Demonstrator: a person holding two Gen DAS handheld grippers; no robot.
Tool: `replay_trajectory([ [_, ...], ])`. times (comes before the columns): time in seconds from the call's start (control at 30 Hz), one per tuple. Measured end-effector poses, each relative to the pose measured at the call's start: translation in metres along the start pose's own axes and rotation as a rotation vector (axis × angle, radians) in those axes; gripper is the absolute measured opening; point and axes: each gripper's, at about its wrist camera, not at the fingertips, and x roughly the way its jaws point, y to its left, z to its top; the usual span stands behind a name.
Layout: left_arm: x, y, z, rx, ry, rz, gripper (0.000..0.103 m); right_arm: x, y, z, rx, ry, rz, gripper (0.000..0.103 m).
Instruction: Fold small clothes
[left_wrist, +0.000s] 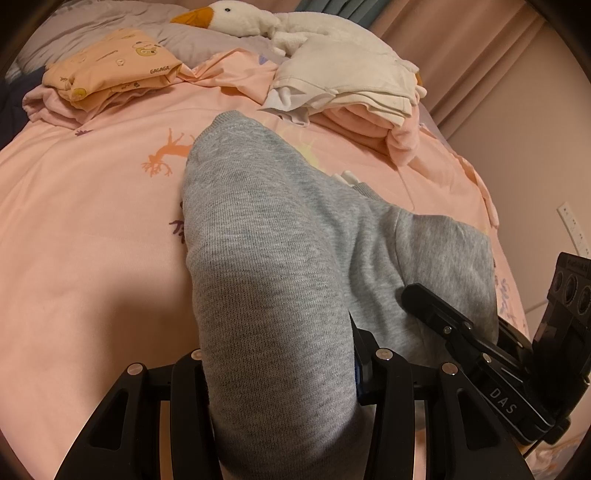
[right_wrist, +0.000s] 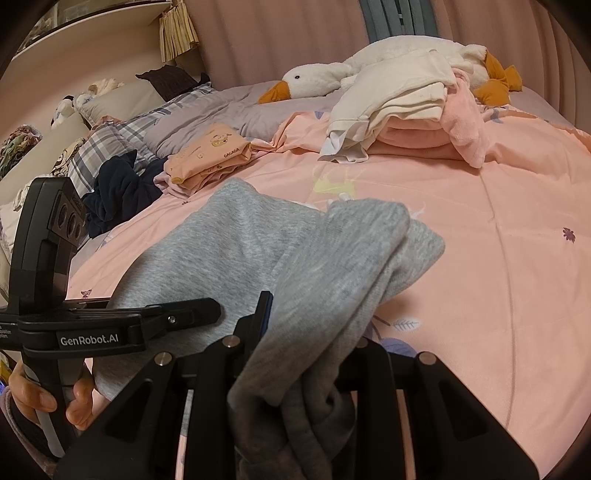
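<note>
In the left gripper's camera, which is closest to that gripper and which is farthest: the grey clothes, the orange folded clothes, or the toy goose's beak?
1. The grey garment: clamped in the left gripper, centre bottom.
2. The orange folded clothes: far up the pink bedcover, upper left.
3. The goose's orange beak: beyond them, at the top edge.

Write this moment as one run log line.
left tool: shut on grey garment | right tool: shut on grey garment | place: pink duvet
</note>
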Motion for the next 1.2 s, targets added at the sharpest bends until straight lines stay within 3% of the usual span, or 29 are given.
replay_trajectory([
  [1.2,0.004,-0.002,0.002,0.023,0.032,0.047,0.045,0.007,-0.018,-0.004,0.061,0.038,-0.002,0.028],
])
